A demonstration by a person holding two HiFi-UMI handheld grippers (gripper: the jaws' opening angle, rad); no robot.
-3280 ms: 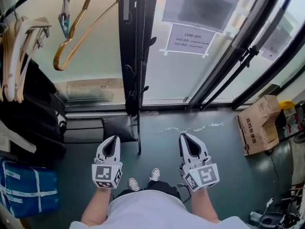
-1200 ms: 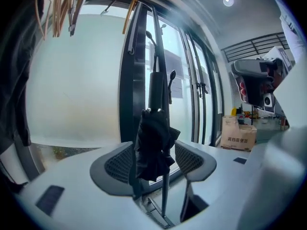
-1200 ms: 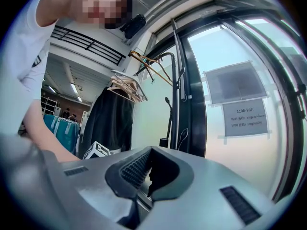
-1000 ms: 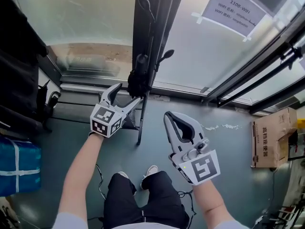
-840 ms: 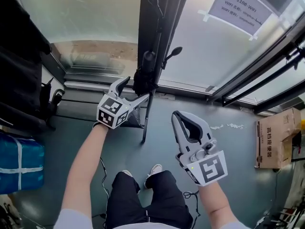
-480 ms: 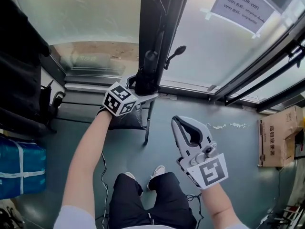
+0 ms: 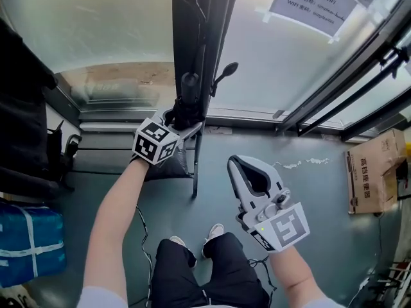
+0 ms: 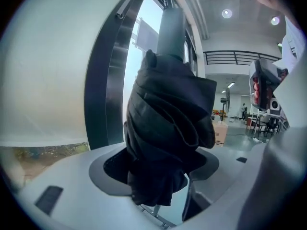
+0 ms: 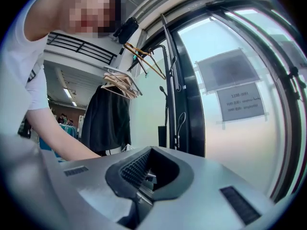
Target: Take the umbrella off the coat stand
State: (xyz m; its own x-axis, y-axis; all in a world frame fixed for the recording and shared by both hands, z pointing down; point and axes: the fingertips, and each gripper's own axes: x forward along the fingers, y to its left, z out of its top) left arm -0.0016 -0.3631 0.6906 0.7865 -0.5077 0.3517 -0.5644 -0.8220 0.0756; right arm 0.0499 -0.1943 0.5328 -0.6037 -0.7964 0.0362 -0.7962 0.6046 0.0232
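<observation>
The folded black umbrella hangs on the dark coat stand in the upper middle of the head view. The left tool has just been closing its jaws, which now press the soft bundle of cloth from both sides. The right tool, lower right, is closed and empty. The umbrella is probably light, but its loose cloth can slide over the stiff shaft, so a firm hold at the thick middle seems safest.
</observation>
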